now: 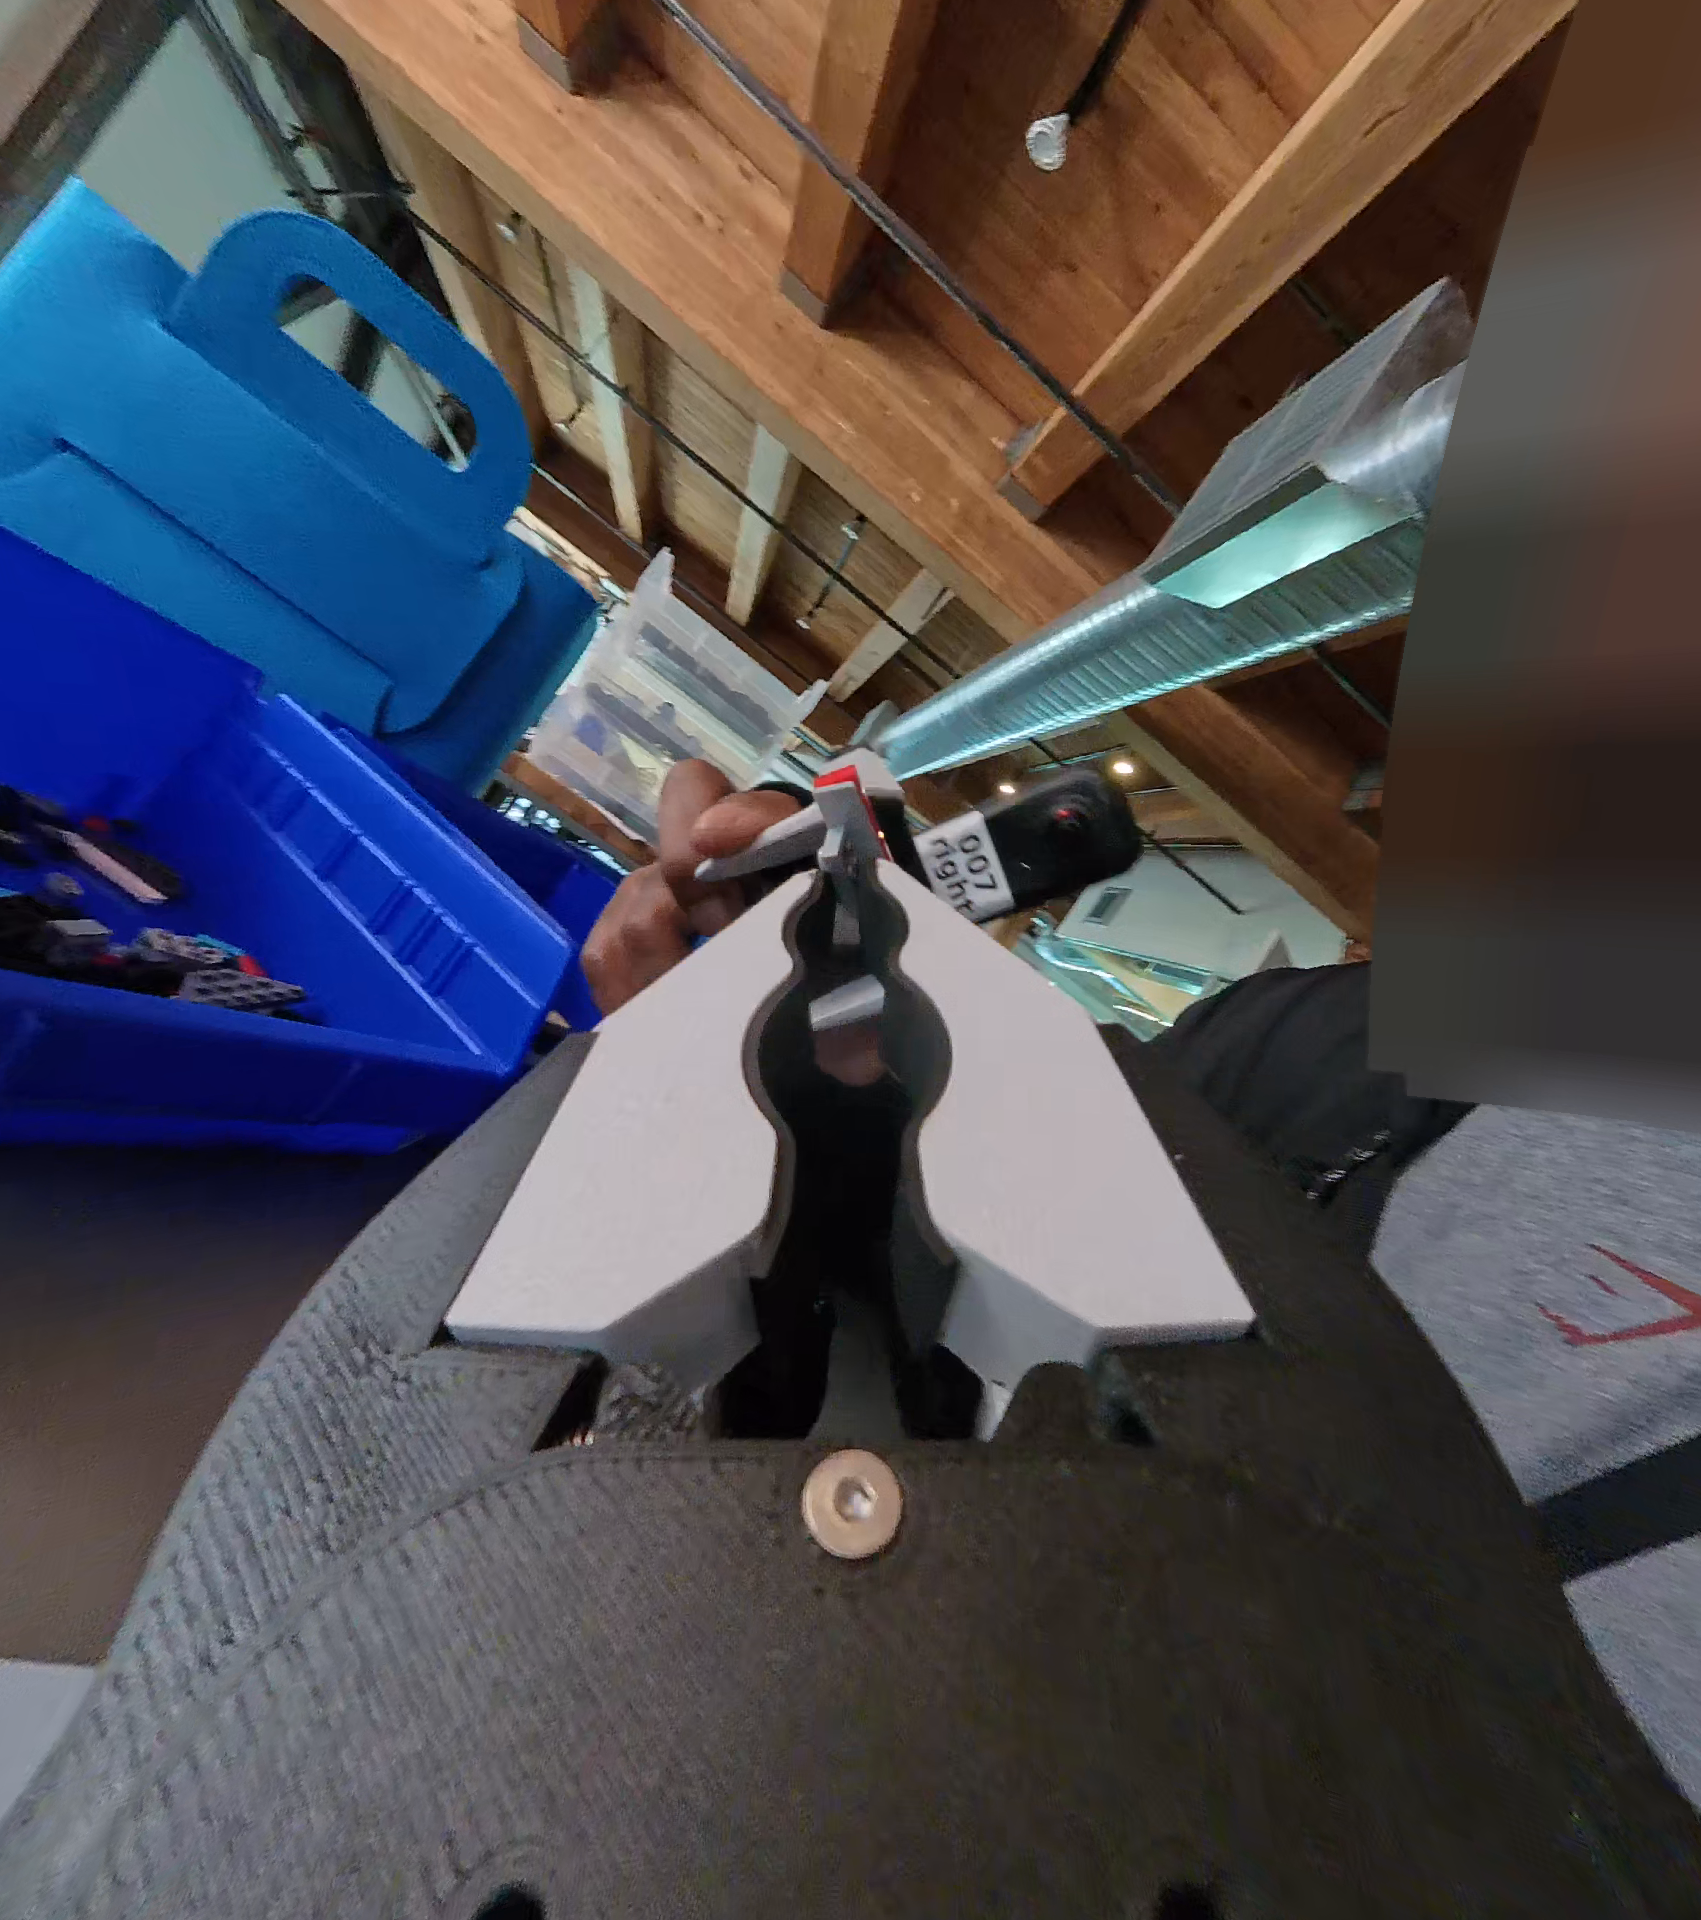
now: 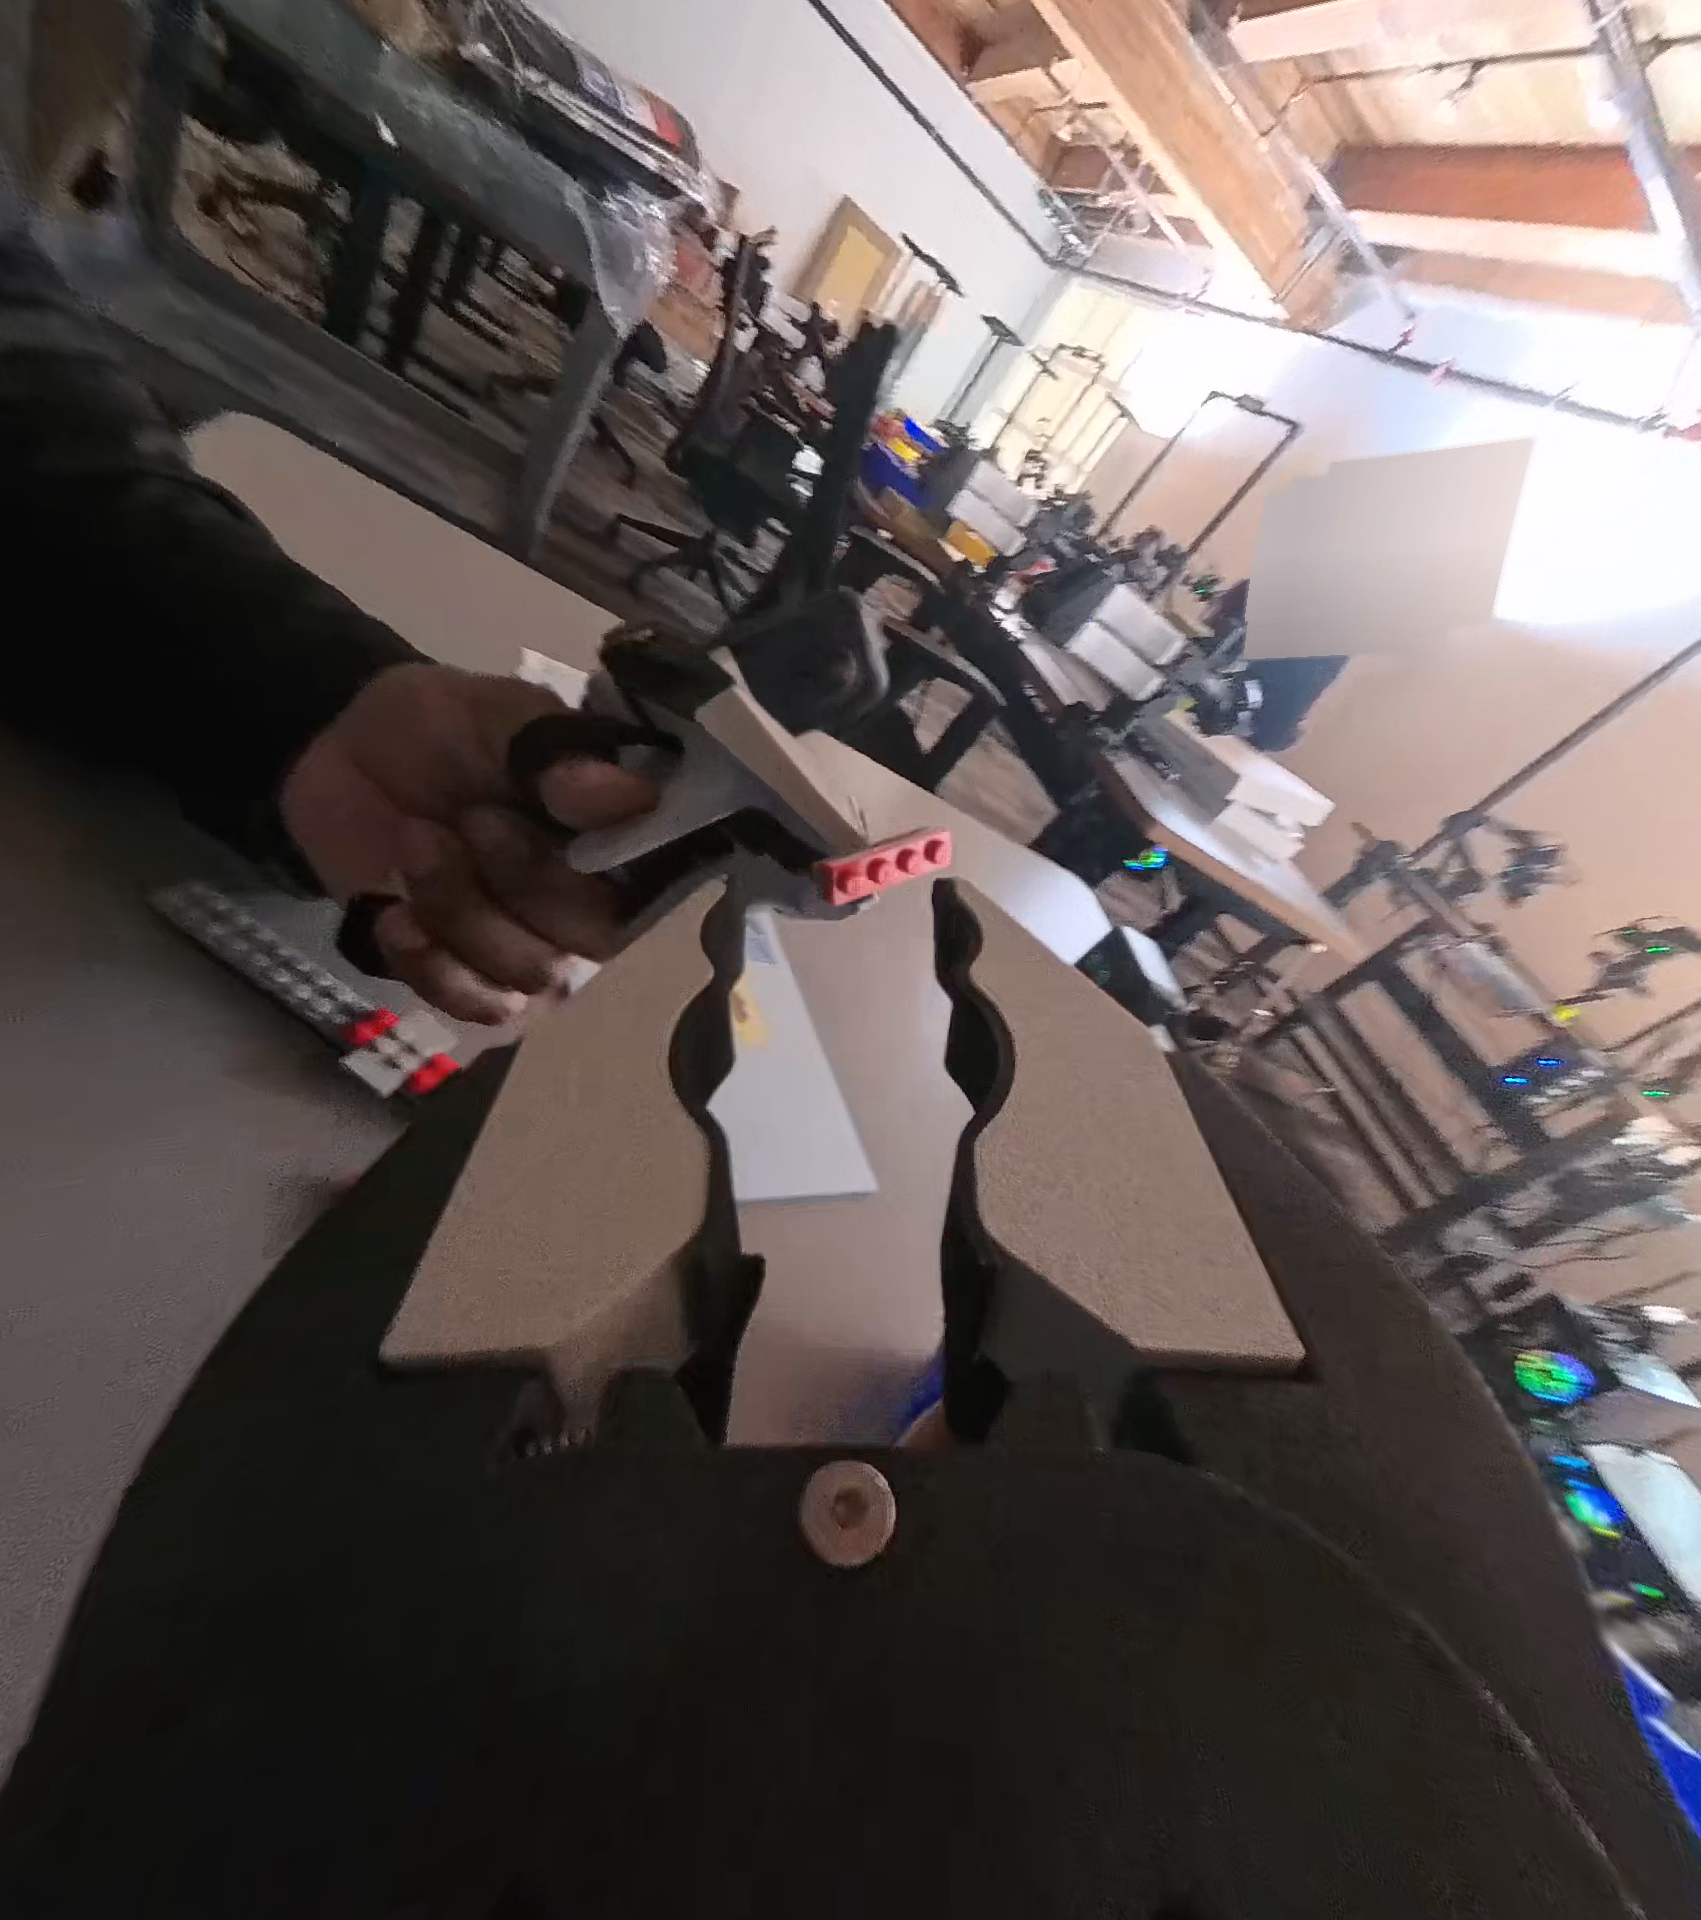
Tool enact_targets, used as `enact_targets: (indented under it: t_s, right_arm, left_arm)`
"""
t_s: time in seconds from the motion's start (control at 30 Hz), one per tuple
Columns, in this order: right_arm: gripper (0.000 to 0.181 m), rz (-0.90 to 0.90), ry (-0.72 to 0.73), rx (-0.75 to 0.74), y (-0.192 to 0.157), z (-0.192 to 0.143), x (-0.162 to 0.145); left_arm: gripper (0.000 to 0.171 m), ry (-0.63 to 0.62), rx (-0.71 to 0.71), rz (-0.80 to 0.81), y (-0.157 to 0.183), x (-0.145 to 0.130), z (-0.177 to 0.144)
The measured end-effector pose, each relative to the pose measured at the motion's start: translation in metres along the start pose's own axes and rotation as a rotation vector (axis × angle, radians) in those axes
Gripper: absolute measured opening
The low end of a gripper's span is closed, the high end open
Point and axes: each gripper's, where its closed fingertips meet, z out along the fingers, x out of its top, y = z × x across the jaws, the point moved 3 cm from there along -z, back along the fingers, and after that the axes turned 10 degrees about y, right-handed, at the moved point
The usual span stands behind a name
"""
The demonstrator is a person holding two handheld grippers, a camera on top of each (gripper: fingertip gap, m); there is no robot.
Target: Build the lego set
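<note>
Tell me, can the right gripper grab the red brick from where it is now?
Probably yes. The right gripper has its fingers open, and the red brick sits just past their tips with nothing between. The left gripper is gripping it, though.

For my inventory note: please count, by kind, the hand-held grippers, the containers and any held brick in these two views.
Hand-held gripper: 2 (left, right)
Red brick, held by the left one: 1
Blue bin: 1
Blue foam case: 1
Clear plastic box: 1
Total: 6
</note>
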Motion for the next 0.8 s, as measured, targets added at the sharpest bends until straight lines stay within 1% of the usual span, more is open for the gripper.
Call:
enact_targets:
  t_s: [0.1,0.2,0.37,0.43,0.47,0.53,0.63,0.7,0.8]
  right_arm:
    - [0.032,-0.101,-0.014,-0.084,0.001,0.001,-0.004]
    - [0.028,-0.143,-0.031,-0.131,0.002,0.004,-0.009]
    - [0.024,-0.179,-0.017,-0.165,0.000,0.006,-0.012]
    - [0.017,-0.198,-0.017,-0.173,0.000,0.006,-0.013]
    - [0.017,-0.207,-0.013,-0.174,0.000,0.006,-0.013]
    - [0.017,-0.211,-0.016,-0.161,-0.001,0.005,-0.014]
    - [0.016,-0.211,0.010,-0.110,-0.003,0.002,-0.011]
    - [0.015,-0.196,0.037,-0.053,-0.007,-0.002,-0.008]
    - [0.015,-0.164,0.061,0.042,-0.015,-0.007,-0.004]
  left_arm:
    - [0.004,0.010,0.046,0.045,-0.003,0.002,-0.001]
    - [0.003,0.014,0.079,0.070,-0.006,0.004,-0.002]
    - [0.004,0.000,0.106,0.067,-0.010,0.000,-0.001]
    - [0.004,-0.006,0.110,0.058,-0.011,-0.002,-0.001]
    - [0.004,-0.002,0.105,0.049,-0.011,-0.002,-0.001]
    - [0.004,-0.012,0.100,0.029,-0.012,-0.003,-0.001]
    - [0.004,-0.060,0.057,-0.015,-0.010,-0.007,-0.001]
    - [0.004,-0.120,0.016,-0.075,-0.006,-0.011,-0.001]
    - [0.004,-0.225,-0.025,-0.120,-0.001,-0.021,-0.002]
